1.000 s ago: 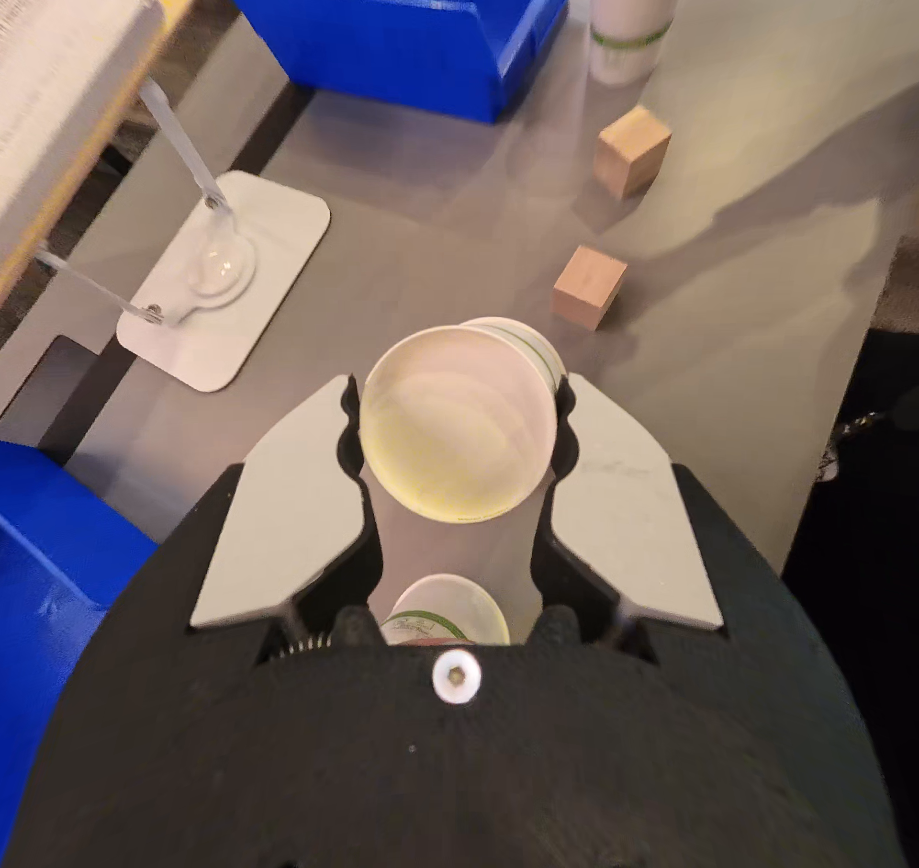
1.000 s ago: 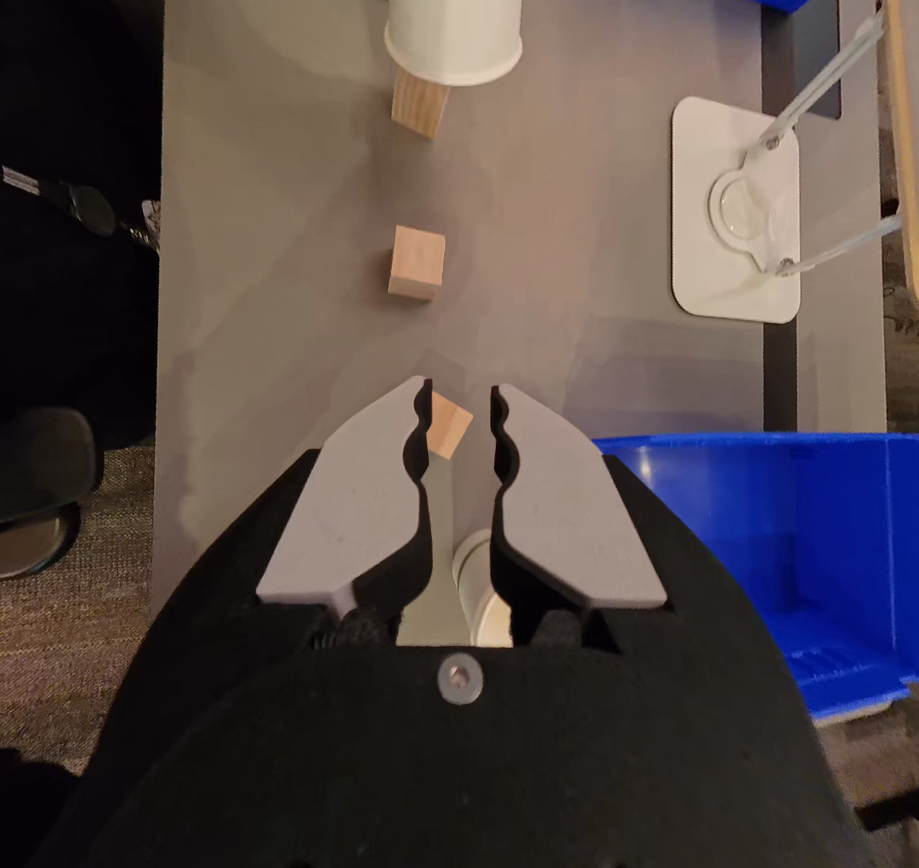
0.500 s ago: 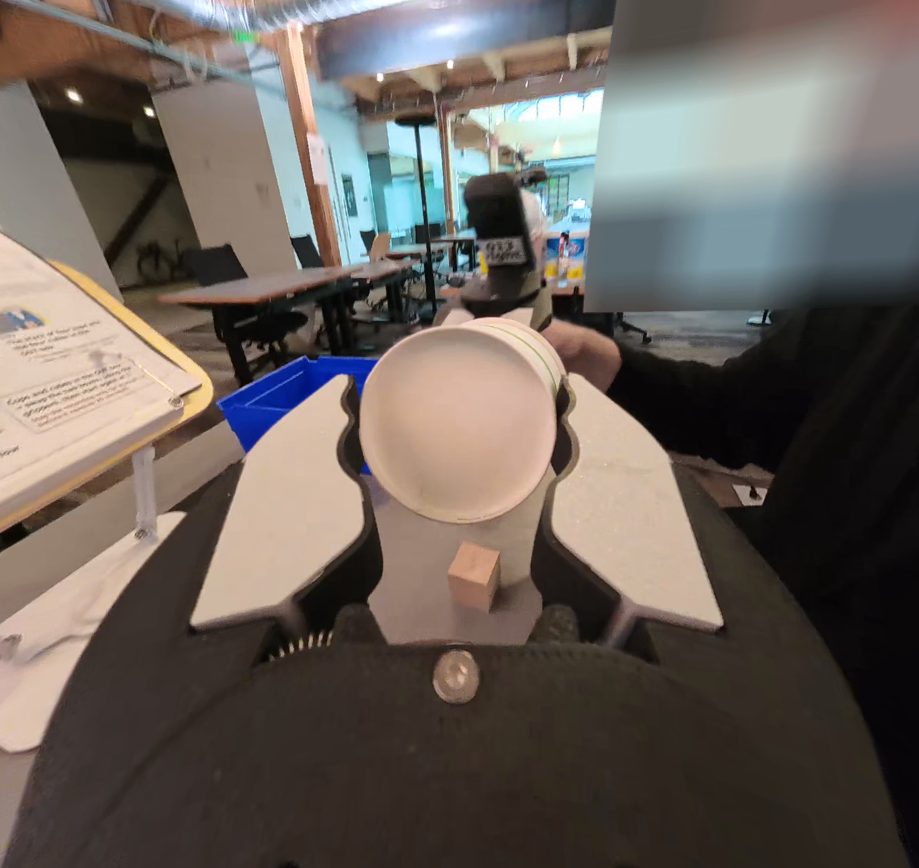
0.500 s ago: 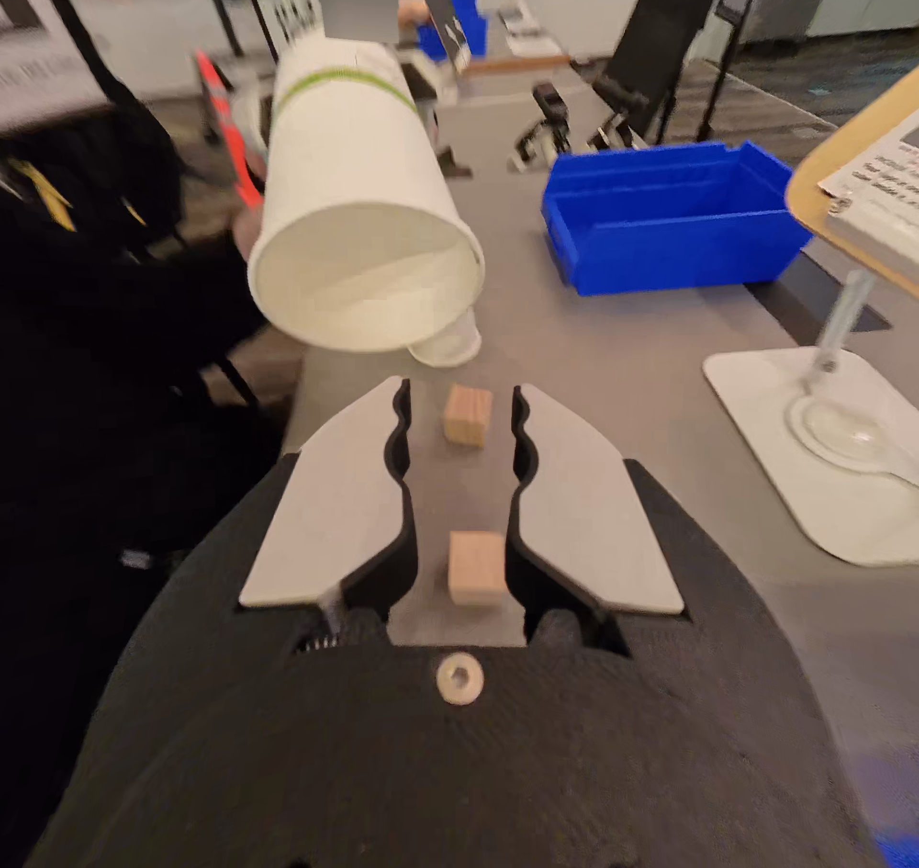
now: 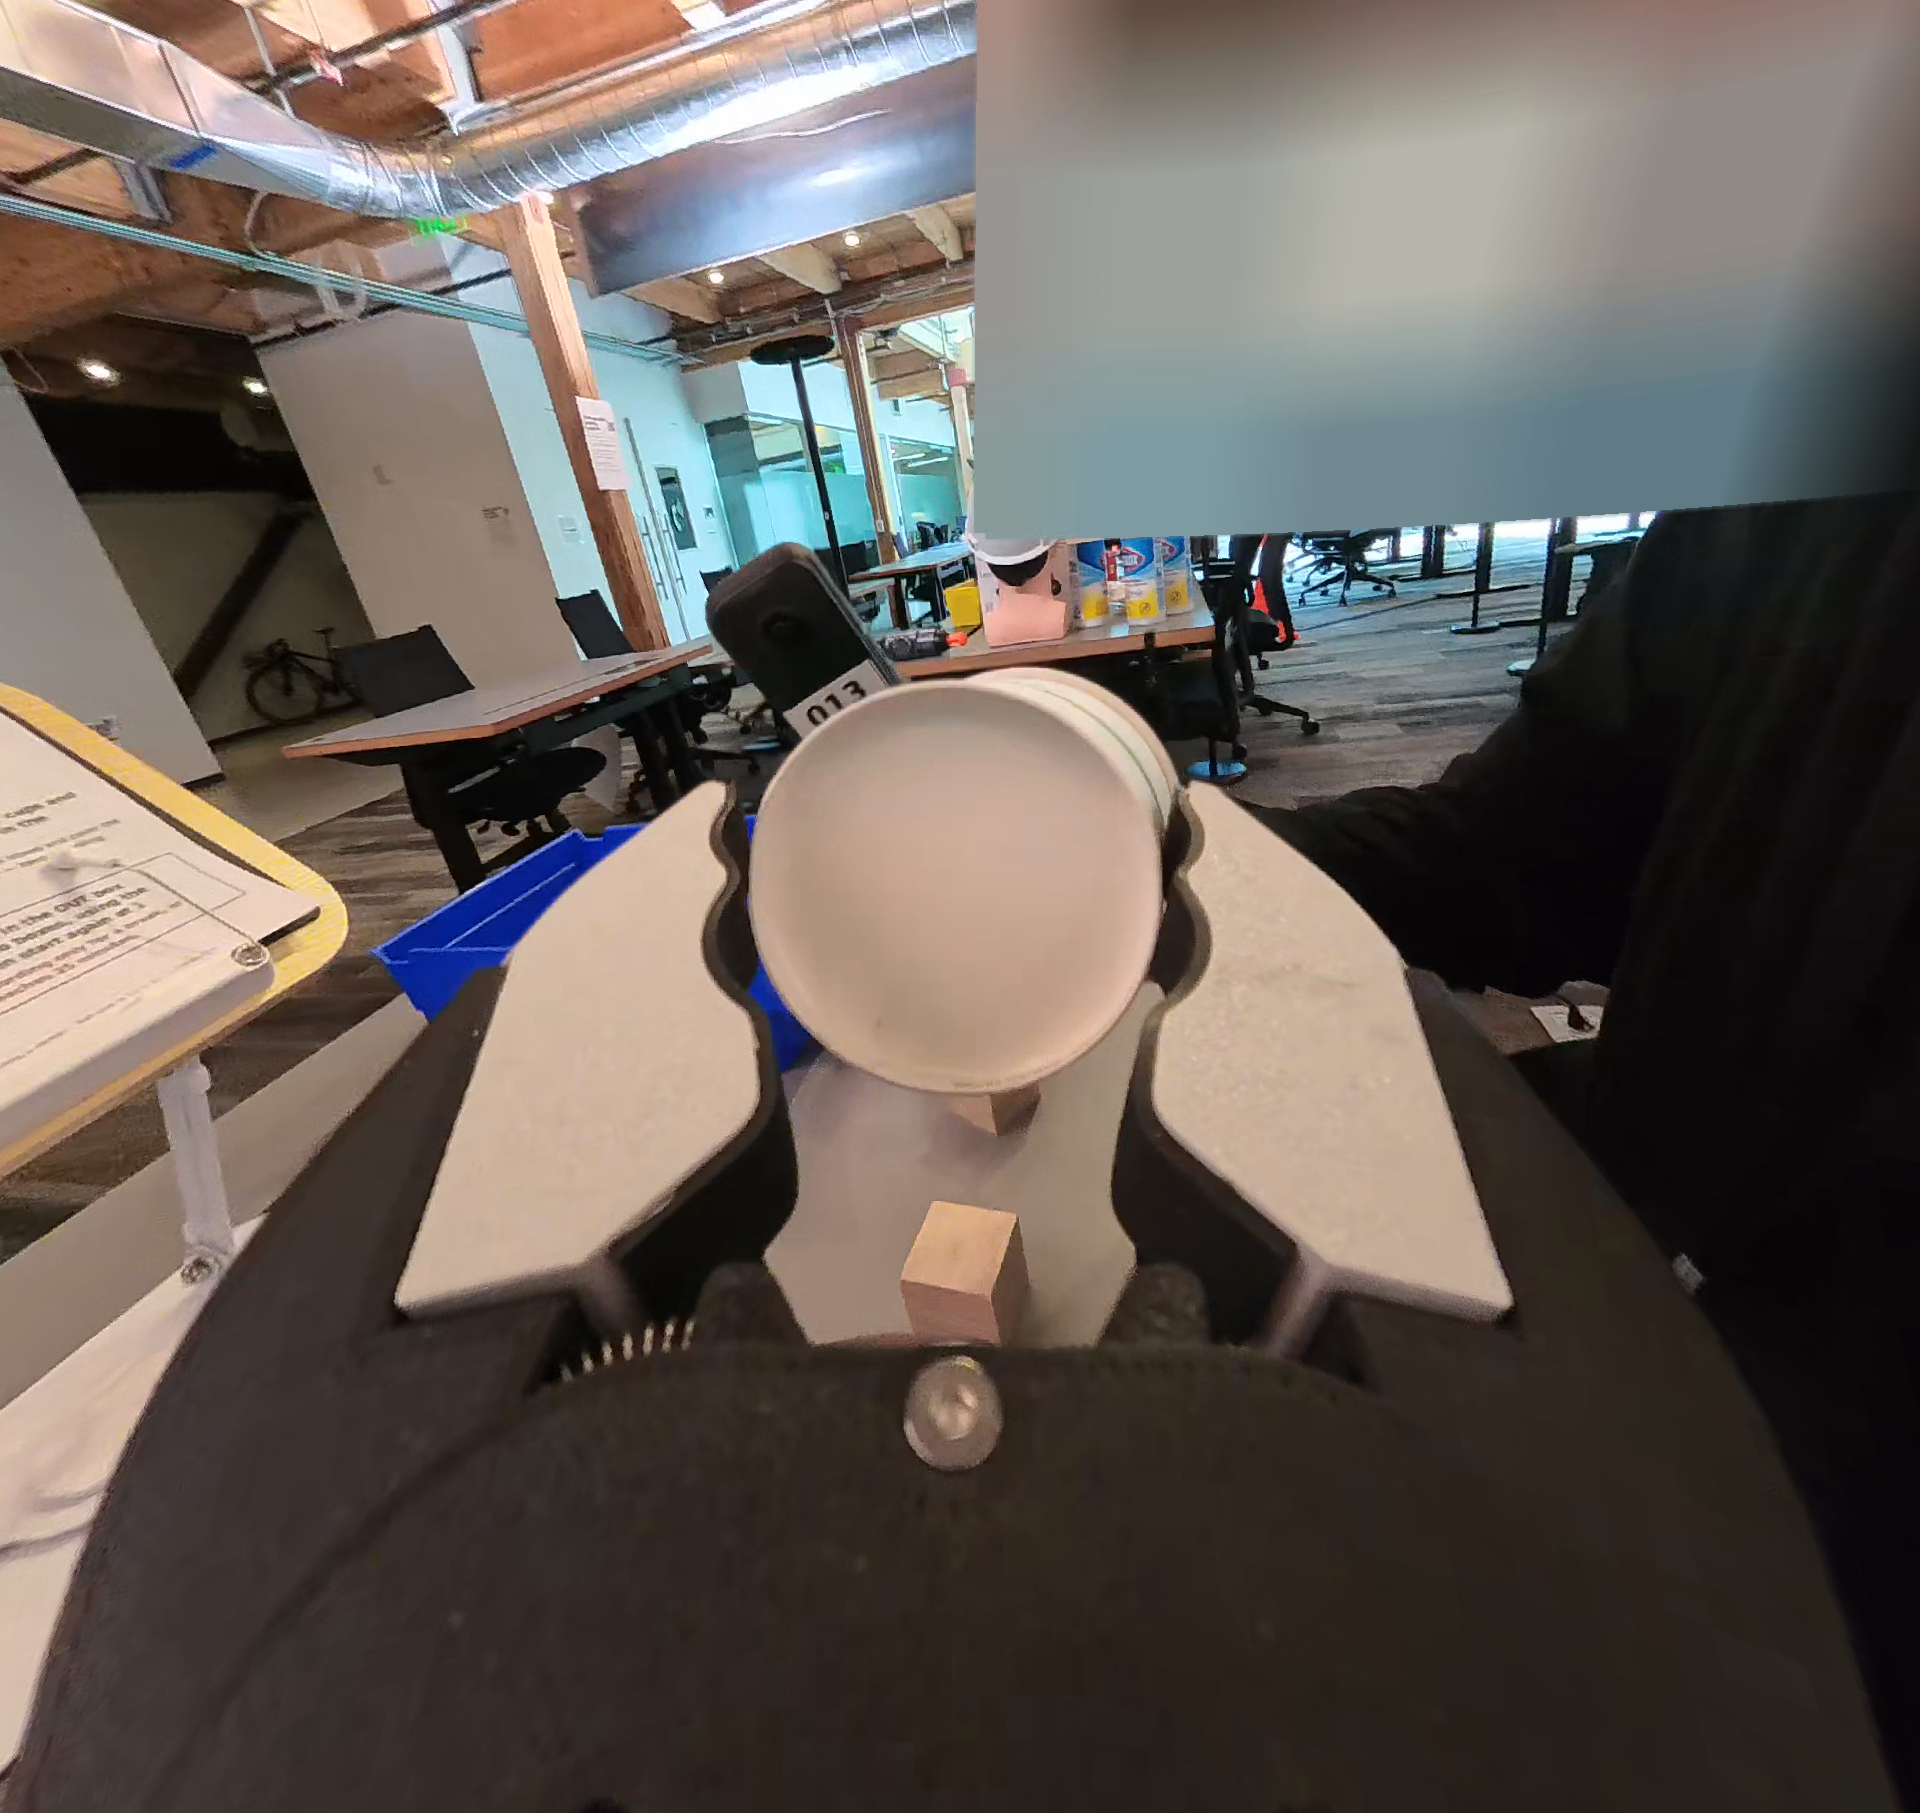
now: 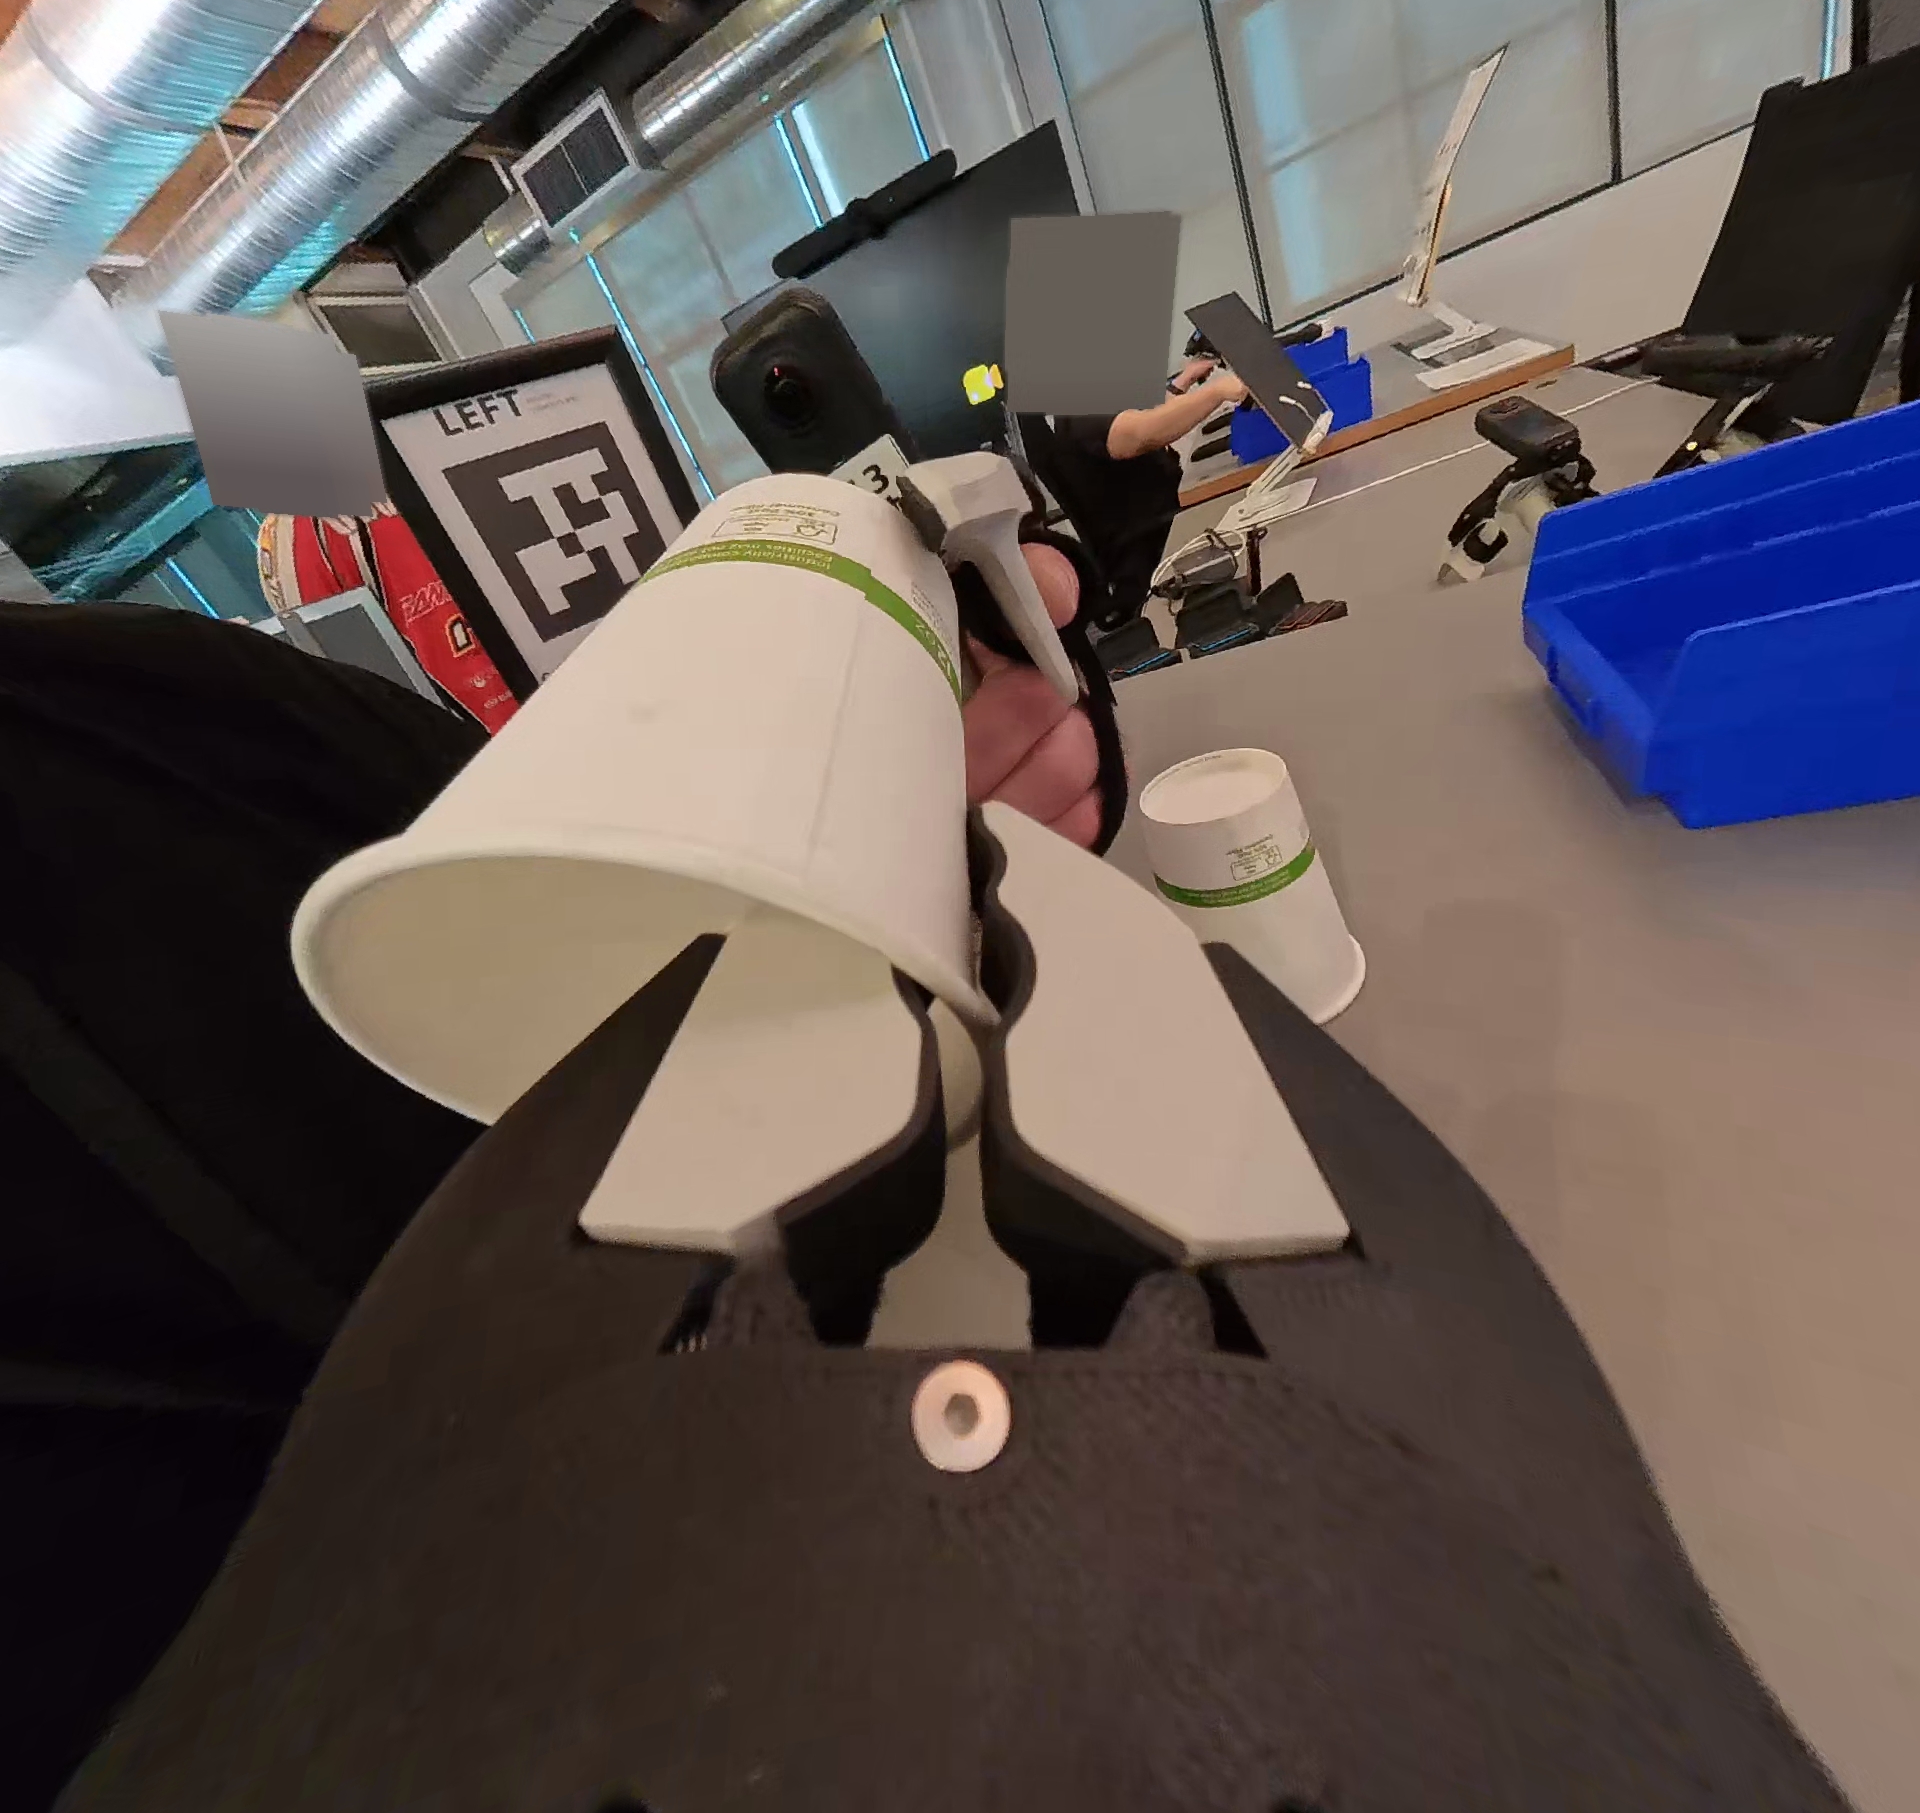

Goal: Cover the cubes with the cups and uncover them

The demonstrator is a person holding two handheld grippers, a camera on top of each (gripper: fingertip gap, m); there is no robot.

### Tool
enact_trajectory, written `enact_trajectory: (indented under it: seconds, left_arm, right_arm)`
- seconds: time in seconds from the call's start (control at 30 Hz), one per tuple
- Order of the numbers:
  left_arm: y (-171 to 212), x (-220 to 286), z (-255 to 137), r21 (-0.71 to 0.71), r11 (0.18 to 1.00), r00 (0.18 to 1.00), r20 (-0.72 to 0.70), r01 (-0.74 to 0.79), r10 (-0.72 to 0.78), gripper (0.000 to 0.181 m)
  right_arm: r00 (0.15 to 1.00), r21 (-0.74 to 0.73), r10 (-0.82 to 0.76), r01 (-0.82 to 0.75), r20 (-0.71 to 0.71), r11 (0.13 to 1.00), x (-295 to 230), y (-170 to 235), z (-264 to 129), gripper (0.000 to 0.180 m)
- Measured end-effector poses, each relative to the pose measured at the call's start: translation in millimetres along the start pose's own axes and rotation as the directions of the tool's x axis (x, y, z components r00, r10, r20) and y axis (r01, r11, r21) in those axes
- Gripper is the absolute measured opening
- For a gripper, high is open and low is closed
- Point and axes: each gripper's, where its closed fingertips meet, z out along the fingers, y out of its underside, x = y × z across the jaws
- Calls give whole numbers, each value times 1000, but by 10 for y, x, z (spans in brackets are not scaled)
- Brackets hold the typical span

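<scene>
My left gripper (image 5: 956, 807) is shut on a white paper cup (image 5: 951, 890) near its base and holds it on its side above the grey table (image 5: 862, 1202). The cup's bottom faces the left wrist camera. Two wooden cubes stand uncovered below it, the near cube (image 5: 961, 1280) in full view and the far cube (image 5: 997, 1111) half hidden by the cup. In the right wrist view the cup (image 6: 727, 745) points its open mouth at me. My right gripper (image 6: 961, 932) has its jaws nearly together on the cup's rim. The left gripper (image 6: 977, 527) and a hand hold the far end.
A second white cup (image 6: 1247, 870) stands upside down on the table (image 6: 1558, 1088). A blue bin (image 6: 1714, 620) sits at the right and shows in the left wrist view (image 5: 488, 922). A sign board (image 5: 125, 932) on a stand is at the left. A person's dark sleeve (image 5: 1714, 880) fills the right.
Both views swung up from looking down at the table to level. The left gripper tipped the cup onto its side. The right gripper's jaws narrowed onto the cup's rim.
</scene>
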Motion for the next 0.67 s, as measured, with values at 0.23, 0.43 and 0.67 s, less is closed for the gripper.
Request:
enact_trajectory:
  seconds: [0.23, 0.43, 0.67]
  left_arm:
    - [-56, -115, -169, -48, 997, 994, 92, -59, 63, 75]
    - [-100, -202, -474, -142, 973, 967, 158, -179, 201, 0]
    - [18, -257, -617, -322, 923, 938, 197, -212, 284, 0]
  right_arm:
    - [982, -140, -119, 98, -146, 985, -15, -192, -529, 0]
    - [784, -637, -467, 121, -408, 761, 14, -447, -1762, 0]
    - [699, -872, -551, -227, -456, 433, 56, -480, -3023, 0]
